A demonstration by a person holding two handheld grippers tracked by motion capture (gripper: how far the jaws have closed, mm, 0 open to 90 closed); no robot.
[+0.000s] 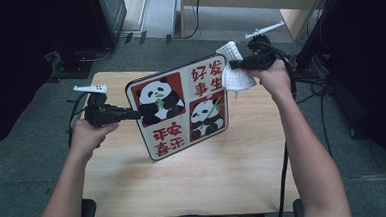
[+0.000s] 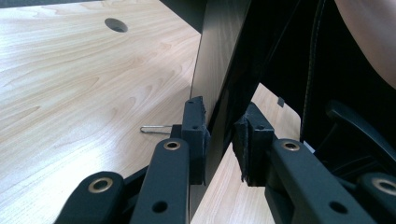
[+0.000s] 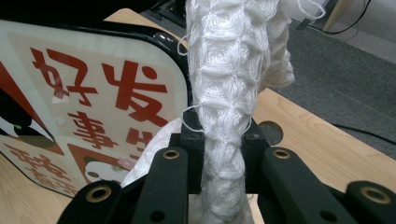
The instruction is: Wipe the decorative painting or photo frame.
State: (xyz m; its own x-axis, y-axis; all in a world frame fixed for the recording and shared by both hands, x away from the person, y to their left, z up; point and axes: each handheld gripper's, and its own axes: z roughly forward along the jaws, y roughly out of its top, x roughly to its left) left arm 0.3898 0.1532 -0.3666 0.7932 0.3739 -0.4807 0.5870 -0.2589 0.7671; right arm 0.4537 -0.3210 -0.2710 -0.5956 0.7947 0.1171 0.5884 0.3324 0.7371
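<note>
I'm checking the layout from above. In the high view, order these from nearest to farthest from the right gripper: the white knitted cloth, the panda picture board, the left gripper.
1. White knitted cloth: clamped in the right gripper, at the board's upper right corner.
2. Panda picture board: just left of the cloth, held tilted above the wooden table.
3. Left gripper: farthest, clamped on the board's left edge.

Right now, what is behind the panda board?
Behind the panda board, the white cloth in the right gripper shows at its top right corner, over the table. The board's back face is hidden in the high view.
</note>
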